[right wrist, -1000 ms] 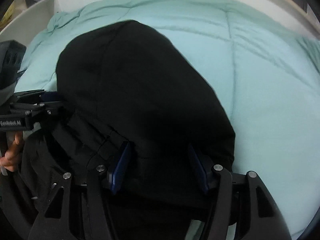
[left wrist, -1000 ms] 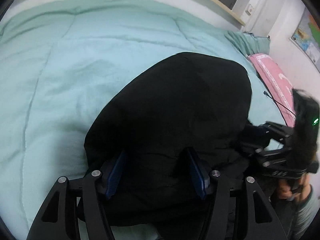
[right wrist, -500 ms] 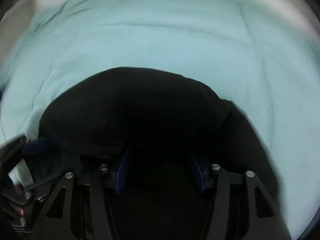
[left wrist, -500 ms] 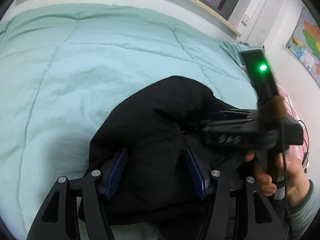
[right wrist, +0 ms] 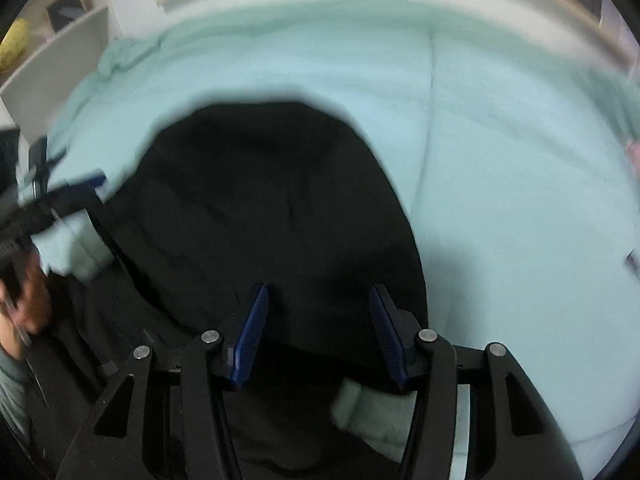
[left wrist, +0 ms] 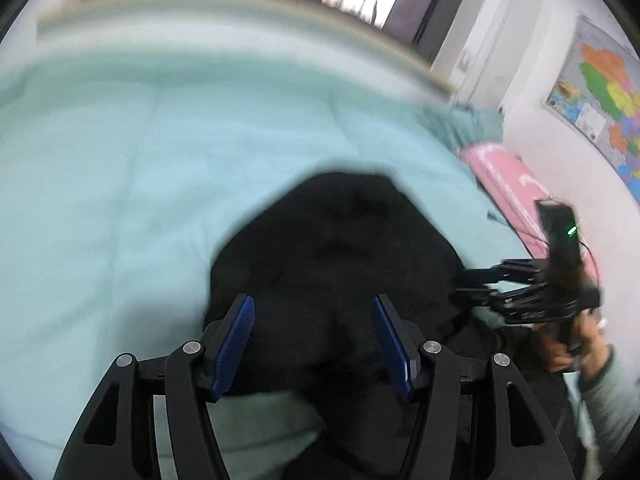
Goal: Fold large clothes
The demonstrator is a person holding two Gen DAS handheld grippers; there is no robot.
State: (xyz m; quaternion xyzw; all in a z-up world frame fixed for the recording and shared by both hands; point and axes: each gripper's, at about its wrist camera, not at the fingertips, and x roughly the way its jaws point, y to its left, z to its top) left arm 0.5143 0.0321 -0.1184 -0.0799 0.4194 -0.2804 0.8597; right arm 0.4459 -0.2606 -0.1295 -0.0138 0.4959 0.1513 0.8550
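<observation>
A large black garment [left wrist: 340,248] lies bunched on a light teal bed cover [left wrist: 120,168]; it also shows in the right wrist view [right wrist: 260,208]. My left gripper [left wrist: 312,308] is open above the garment's near part, its blue pads [left wrist: 236,340] wide apart with nothing between them. My right gripper [right wrist: 316,300] is also open over the garment's near edge. In the left wrist view the right gripper [left wrist: 476,288] is at the garment's right side. In the right wrist view the left gripper [right wrist: 76,192] is at the garment's left side. Both views are blurred.
The teal cover [right wrist: 500,160] spreads far on all sides. A pink pillow [left wrist: 508,184] lies at the bed's right edge below a wall map [left wrist: 600,104]. A white shelf [right wrist: 52,68] stands at the left. A wooden ledge [left wrist: 240,0] and window run behind the bed.
Both grippers have pulled back and lifted off the garment. The right gripper moved from over the garment's middle to its right side. The garment lies flatter.
</observation>
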